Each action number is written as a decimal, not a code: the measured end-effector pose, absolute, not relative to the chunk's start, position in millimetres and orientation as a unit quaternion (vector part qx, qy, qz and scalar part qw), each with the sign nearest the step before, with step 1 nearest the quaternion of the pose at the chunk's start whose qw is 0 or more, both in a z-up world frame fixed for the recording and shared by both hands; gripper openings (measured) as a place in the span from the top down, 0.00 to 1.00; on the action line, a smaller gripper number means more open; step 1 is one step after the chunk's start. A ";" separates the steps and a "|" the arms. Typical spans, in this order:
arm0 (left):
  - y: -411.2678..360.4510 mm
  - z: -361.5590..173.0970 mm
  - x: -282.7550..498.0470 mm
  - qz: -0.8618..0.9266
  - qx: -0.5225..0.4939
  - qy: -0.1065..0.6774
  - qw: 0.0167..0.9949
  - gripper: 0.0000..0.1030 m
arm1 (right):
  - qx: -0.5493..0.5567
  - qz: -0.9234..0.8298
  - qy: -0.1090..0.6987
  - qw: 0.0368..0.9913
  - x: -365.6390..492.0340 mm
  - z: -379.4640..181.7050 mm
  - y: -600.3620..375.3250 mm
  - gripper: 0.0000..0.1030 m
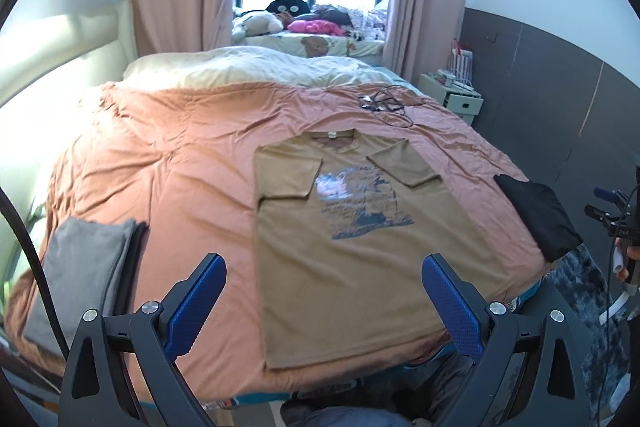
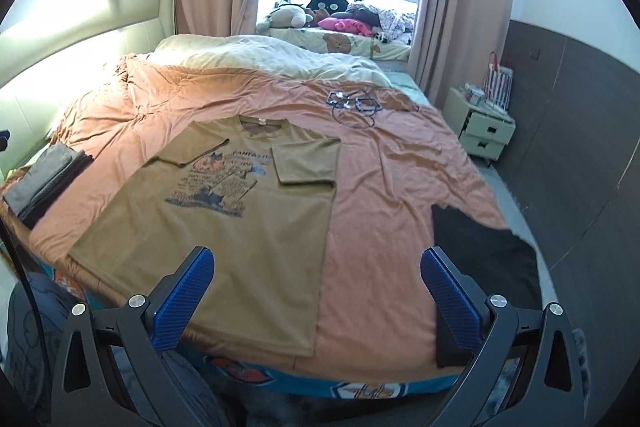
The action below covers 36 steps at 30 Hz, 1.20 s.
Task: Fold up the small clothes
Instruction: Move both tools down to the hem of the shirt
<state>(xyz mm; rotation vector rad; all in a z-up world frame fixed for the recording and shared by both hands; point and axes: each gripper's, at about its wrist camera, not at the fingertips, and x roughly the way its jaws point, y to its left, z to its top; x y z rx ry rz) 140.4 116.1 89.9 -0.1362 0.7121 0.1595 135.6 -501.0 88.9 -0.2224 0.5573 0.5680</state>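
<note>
A tan cotton T-shirt [image 1: 352,251] lies flat, face up, at mid-frame on a wrinkled orange bedspread [image 1: 168,163], both short sleeves folded inward over a blue printed graphic; the lettering is blurred in the left wrist view. The left gripper [image 1: 324,287] and the right gripper [image 2: 316,281] each hang above the bed's near edge, ribbed blue pads spread wide, holding nothing. One folded grey stack [image 1: 80,267] sits lower left, one black garment [image 1: 540,215] at right, partly cut off by a finger in the right wrist view. A tangle of dark cables [image 2: 356,105] lies beyond the collar.
</note>
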 end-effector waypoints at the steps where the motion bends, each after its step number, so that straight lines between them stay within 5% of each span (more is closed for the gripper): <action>1: 119.6 85.1 132.4 0.080 -0.071 0.347 0.932 0.04 | -0.103 0.278 0.272 0.916 135.3 86.5 -504.5 0.00; 17: 182.4 -15.8 78.8 0.100 -0.161 0.334 0.923 0.04 | -0.038 0.262 0.308 0.914 140.7 19.6 -532.2 0.00; 25: 192.0 -60.5 88.9 0.102 -0.196 0.357 0.907 0.21 | 0.015 0.271 0.332 0.903 154.0 -18.2 -524.6 0.00; 31: 197.1 -107.7 108.0 0.089 -0.235 0.400 0.881 0.40 | 0.052 0.275 0.367 0.887 172.3 -52.3 -516.9 0.24; 36: 206.3 -139.1 120.2 0.082 -0.273 0.421 0.861 0.44 | 0.074 0.280 0.389 0.875 191.7 -70.3 -514.1 0.30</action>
